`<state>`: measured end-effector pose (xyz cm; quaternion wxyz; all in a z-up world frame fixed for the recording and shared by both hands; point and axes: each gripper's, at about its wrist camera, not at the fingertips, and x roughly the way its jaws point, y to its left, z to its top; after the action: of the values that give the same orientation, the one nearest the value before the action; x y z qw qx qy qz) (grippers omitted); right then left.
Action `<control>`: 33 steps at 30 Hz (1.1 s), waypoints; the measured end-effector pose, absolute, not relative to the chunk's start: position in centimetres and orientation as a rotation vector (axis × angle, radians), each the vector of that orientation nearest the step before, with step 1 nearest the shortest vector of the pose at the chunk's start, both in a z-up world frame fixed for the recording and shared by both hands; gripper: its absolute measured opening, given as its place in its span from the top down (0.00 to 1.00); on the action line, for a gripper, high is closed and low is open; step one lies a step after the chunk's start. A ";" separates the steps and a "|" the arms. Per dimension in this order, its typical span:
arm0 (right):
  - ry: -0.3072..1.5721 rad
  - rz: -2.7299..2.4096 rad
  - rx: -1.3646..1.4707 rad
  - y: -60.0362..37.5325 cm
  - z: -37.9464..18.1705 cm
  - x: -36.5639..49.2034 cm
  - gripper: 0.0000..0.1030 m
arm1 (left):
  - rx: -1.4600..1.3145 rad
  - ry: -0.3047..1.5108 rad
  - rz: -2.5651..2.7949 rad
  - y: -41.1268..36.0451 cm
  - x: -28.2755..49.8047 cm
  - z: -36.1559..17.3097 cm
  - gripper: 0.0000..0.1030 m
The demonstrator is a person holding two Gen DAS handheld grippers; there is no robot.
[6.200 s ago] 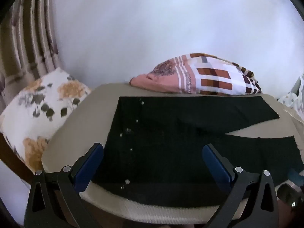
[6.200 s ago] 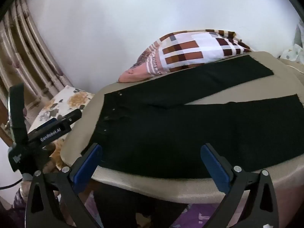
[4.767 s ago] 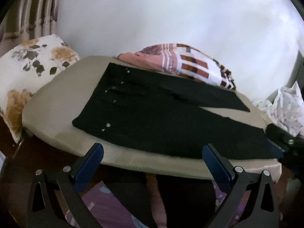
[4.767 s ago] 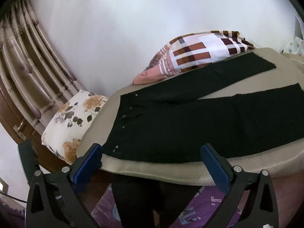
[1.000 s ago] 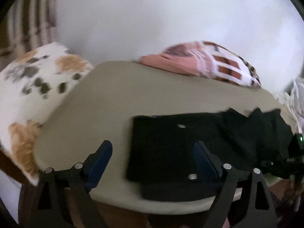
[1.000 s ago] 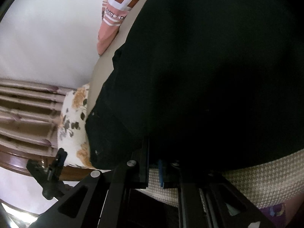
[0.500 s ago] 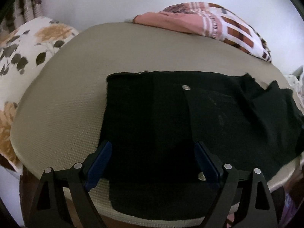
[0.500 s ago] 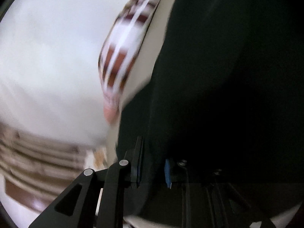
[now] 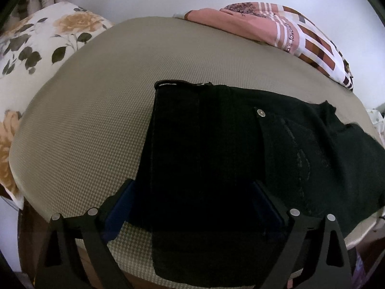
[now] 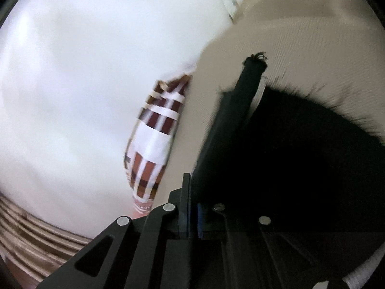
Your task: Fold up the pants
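The black pants (image 9: 216,159) lie folded lengthwise on the beige padded table (image 9: 101,101), waistband to the left, a silver rivet on the pocket. My left gripper (image 9: 192,200) is open, its blue-padded fingers low over the waistband end near the front edge, one on each side of the cloth. My right gripper (image 10: 192,207) is shut on the pants (image 10: 300,156) and holds a raised fold of the leg fabric, with a frayed hem end sticking up; the view is tilted sideways.
A pink and brown checked cloth (image 9: 288,31) lies at the table's back edge against the white wall; it also shows in the right wrist view (image 10: 154,149). A floral pillow (image 9: 36,36) sits left of the table. A white dotted cloth (image 9: 377,118) is at the far right.
The pants went from spread flat to folded lengthwise. My left gripper has dropped lower over the waistband. My right gripper, still shut on leg fabric, has swung and lifted it.
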<state>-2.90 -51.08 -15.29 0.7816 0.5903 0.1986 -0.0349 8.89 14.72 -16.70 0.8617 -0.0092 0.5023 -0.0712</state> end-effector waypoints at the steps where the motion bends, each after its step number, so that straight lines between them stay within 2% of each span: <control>1: 0.429 -0.099 1.243 -50.8 -14.7 -3.9 0.95 | -0.018 1.053 -0.150 14.7 8.9 -16.7 0.08; 5: 0.527 -0.196 1.275 -51.6 -18.7 -8.0 0.95 | -0.008 1.051 -0.155 14.6 9.0 -16.8 0.07; 7: 0.543 -0.210 1.344 -51.8 -21.5 -9.6 1.00 | 0.005 1.052 -0.161 14.5 9.0 -16.7 0.07; 15: 0.498 -0.184 1.387 -52.2 -21.4 -11.2 0.97 | -0.045 0.984 -0.141 16.9 6.1 -12.6 0.07; 18: 0.501 -0.187 1.373 -51.8 -21.3 -11.1 0.99 | -0.156 1.040 -0.141 20.0 4.7 -11.5 0.07; 25: 0.515 -0.206 1.329 -51.2 -21.1 -10.0 1.00 | -0.327 1.173 -0.192 24.9 2.8 -13.5 0.08; 33: 0.521 -0.224 1.332 -51.1 -21.0 -9.7 1.00 | -0.380 1.230 -0.333 21.9 4.0 -15.8 0.08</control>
<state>-9.65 -51.06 -21.05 0.7494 0.6092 0.2384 -0.1024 4.00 21.87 -15.78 0.7869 -0.1764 0.5709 -0.1543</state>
